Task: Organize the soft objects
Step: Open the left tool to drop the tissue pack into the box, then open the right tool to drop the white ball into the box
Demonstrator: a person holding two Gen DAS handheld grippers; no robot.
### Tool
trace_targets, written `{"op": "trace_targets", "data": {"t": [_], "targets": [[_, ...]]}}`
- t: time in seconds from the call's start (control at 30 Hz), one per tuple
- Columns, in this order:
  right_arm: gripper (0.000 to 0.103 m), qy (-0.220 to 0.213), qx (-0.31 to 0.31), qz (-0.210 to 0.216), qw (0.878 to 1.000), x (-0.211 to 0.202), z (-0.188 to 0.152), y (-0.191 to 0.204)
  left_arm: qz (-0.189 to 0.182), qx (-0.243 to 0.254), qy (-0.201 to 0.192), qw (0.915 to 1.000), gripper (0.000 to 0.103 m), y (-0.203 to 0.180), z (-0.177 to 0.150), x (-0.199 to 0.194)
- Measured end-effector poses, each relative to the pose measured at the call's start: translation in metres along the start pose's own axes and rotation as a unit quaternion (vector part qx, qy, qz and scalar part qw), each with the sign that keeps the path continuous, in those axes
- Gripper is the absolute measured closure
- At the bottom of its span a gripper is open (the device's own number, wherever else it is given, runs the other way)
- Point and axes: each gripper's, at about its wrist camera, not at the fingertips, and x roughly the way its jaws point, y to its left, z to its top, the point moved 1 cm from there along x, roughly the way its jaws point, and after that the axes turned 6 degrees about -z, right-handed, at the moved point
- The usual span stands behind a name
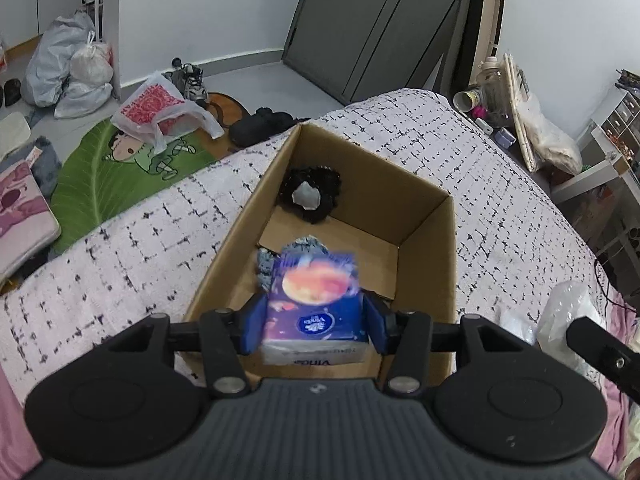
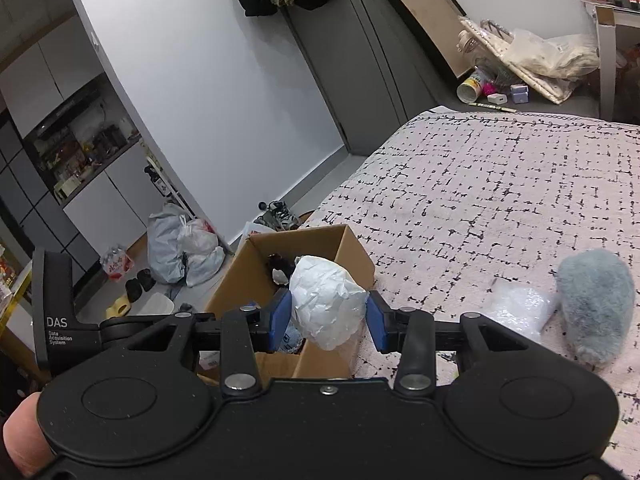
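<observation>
Left hand-held gripper (image 1: 315,326) clamps tissue pack (image 1: 314,300) by its sides above cardboard box (image 1: 424,248) on bed (image 1: 120,240); light, squashy. Right hand-held gripper (image 2: 327,316) pinches crumpled paper ball (image 2: 326,300) near box; crushes easily, probably needs gentle grip.

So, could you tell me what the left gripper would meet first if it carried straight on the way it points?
Probably the grey fuzzy item lying in the cardboard box, just beyond the tissue pack that the left gripper holds; depth is unclear.

walls: plain white wall (image 2: 208,92) | floor: grey floor (image 1: 244,76), green leaf rug (image 1: 96,176) laid beside bed | furniture: bed (image 2: 500,184), dark wardrobe (image 1: 372,28) set beyond bed
</observation>
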Motion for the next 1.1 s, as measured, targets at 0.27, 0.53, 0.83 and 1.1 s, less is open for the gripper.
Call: {"op": "trace_targets", "data": {"t": [0.27,0.53,0.83,1.1], "targets": [[0.063,0.002,0.007,0.019,1.000,0.019,0.004,0.017,-0.010,0.002,0.004,0.9999,0.049,0.008,0.009,-0.007],[0.063,0.011,0.013,0.037,0.999,0.030,0.001,0.033,-0.014,0.008,0.009,0.9998,0.041,0.011,0.014,-0.021],[0.032,0.034,-0.001,0.031,0.999,0.038,-0.011,0.053,-0.009,0.014,0.001,0.9999,0.037,0.018,0.018,-0.044],[0.020,0.026,0.020,0.012,0.999,0.019,0.000,0.041,-0.005,0.019,-0.006,0.9998,0.025,0.017,0.017,-0.059]]}}
